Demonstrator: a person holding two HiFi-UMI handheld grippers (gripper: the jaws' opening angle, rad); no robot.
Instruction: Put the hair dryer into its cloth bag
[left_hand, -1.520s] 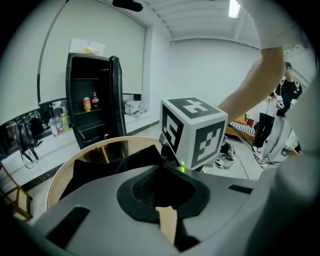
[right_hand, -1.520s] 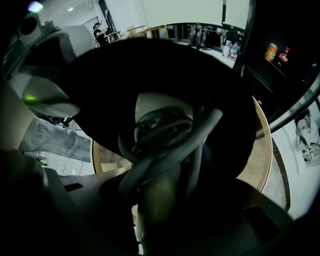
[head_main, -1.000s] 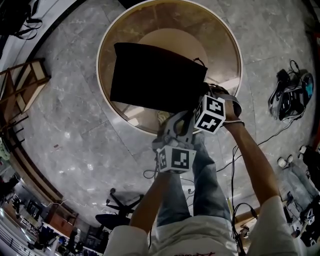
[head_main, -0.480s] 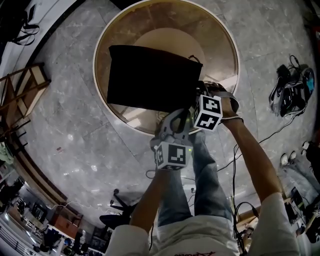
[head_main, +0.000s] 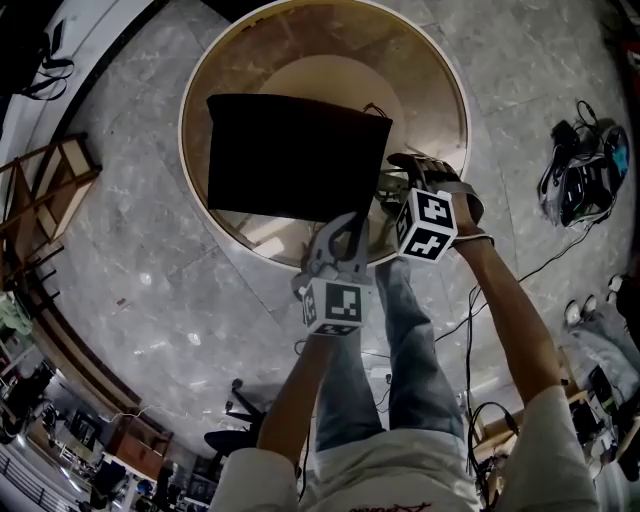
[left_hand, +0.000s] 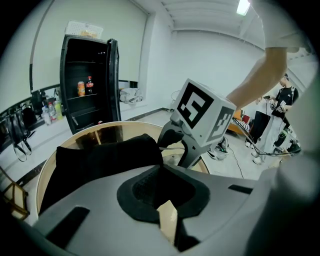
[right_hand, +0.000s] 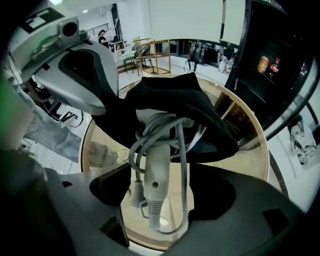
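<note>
Hair dryer (right_hand: 156, 172) at the mouth of the cloth bag (head_main: 295, 155): one unit of each, on one round table (head_main: 425, 80).

The left gripper (head_main: 343, 232) is clenched on the bag's near edge. The right gripper (right_hand: 159, 200) stands released: its jaws have just been opening and the dryer handle lies between them unpressed, with the head inside the bag. One cord (right_hand: 182, 150) is wound round the handle. Two marker cubes (head_main: 333, 305) carry square codes only. Two drinks (left_hand: 85, 87) stand in the black cabinet (left_hand: 112, 85), their labels too small to read.
</note>
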